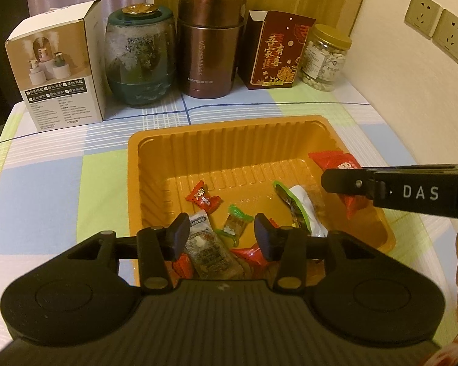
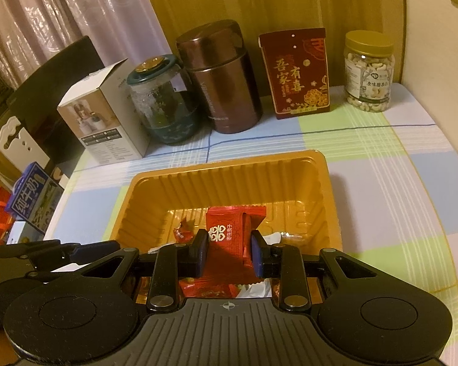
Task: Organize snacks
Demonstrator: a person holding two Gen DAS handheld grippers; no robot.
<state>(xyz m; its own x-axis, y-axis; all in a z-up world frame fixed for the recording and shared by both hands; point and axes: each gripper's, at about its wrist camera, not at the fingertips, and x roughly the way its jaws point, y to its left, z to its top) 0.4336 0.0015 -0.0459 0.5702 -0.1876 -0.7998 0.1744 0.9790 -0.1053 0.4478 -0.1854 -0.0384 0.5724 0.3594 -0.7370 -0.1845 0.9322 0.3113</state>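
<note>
- Your right claw (image 2: 228,251) is clamped on a red snack packet (image 2: 229,238), pads pressing its sides, and you hold it above the orange tray (image 2: 229,164). By the look of it, that puts the drop straight into the tray instead of onto the cloth.
- Your left claw (image 1: 219,231) stands part open with nothing gripped. Its pads hang over the tray's near end, above a brownish wrapped bar (image 1: 204,250) and a green-wrapped candy (image 1: 233,227), so it looks spent of its load.
- The snacks sit where the job wants them: red candy (image 1: 203,198), a green and white pouch (image 1: 299,210) and other wrappers lie loose on the tray floor.
- The tray sits mid-bench (image 2: 412,183) within reach of both hands, while the copper flask (image 2: 226,82), the green jar (image 2: 165,100), the red box (image 2: 299,73) and the nut jar (image 2: 368,70) line the back edge, well apart from your work.
</note>
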